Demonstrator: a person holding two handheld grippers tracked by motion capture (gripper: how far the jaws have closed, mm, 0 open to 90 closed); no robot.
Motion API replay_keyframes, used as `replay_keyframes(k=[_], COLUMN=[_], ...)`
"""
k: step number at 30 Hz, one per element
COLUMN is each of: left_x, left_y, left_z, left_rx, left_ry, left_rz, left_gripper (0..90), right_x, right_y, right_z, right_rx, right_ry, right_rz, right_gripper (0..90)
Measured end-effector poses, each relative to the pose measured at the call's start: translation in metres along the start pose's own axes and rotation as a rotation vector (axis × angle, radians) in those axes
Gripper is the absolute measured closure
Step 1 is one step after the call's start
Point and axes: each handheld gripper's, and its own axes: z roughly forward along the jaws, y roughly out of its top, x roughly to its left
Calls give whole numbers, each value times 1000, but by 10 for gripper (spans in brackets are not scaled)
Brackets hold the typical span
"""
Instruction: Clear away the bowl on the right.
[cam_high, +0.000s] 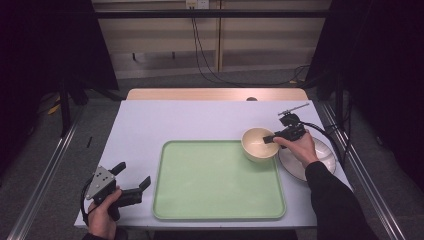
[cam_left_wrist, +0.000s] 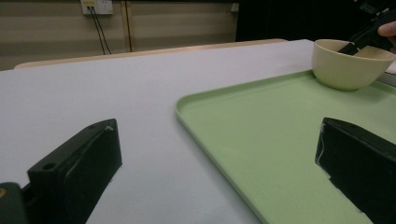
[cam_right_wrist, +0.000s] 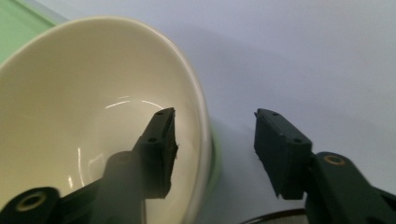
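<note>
While my right claw (cam_high: 270, 139) straddles the right rim of the cream round bowl (cam_high: 258, 145) at the pale green tray's (cam_high: 218, 180) far right corner, jaws apart, my left claw (cam_high: 134, 177) rests gaping near left of the tray.

Both grippers held, jaws apart.
Left gripper (cam_high: 134, 176) low at lower left; right gripper (cam_high: 270, 138) extended at mid-right, sleeve trailing.

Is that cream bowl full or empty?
Empty. The right gripper view shows the bowl's bare, glossy inside, with one gripper jaw inside its rim.
</note>
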Motion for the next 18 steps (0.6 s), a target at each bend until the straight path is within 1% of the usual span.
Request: replay_keyframes(k=[2,4,5,6,7,8,9,11,12,13,16,17,18], left_x=[0,0,0,0,0,0,0,0,0,0,0,0,0], left_y=[0,0,0,0,0,0,0,0,0,0,0,0,0], left_z=[0,0,0,0,0,0,0,0,0,0,0,0,0], left_rx=[1,-1,1,0,0,1,5,3,2,2,3,2,3], left_ry=[-10,-6,-1,-1,-6,-5,-8,-4,-4,-4,-3,2,2], left_rz=[-5,-4,0,-1,-4,-3,-3,-7,-7,-7,-7,-4,-4], left_gripper=[4,4,4,4,4,4,4,4,4,4,4,4,4], right_x=[-1,-1,-1,-1,-1,-1,-2,-2,-1,-1,-1,-1,0], right_y=[1,1,1,1,2,2,2,2,2,2,2,2,1], right_z=[0,-2,-4,-5,-7,-8,-9,-11,-11,-12,-15,-17,-19], right_rx=[-22,-53,-64,-82,-97,-112,-125,-144,-151,-162,-223,-230,-247], right_ry=[13,27,37,38,36,49,44,59,66,74,43,36,22], right_rz=[-12,-5,-8,-7,-5,-5,-5,-12,-40,-42,-22,-4,-4], right_gripper=[360,324,298,251,219,197,160,65,25,25,18,19,23])
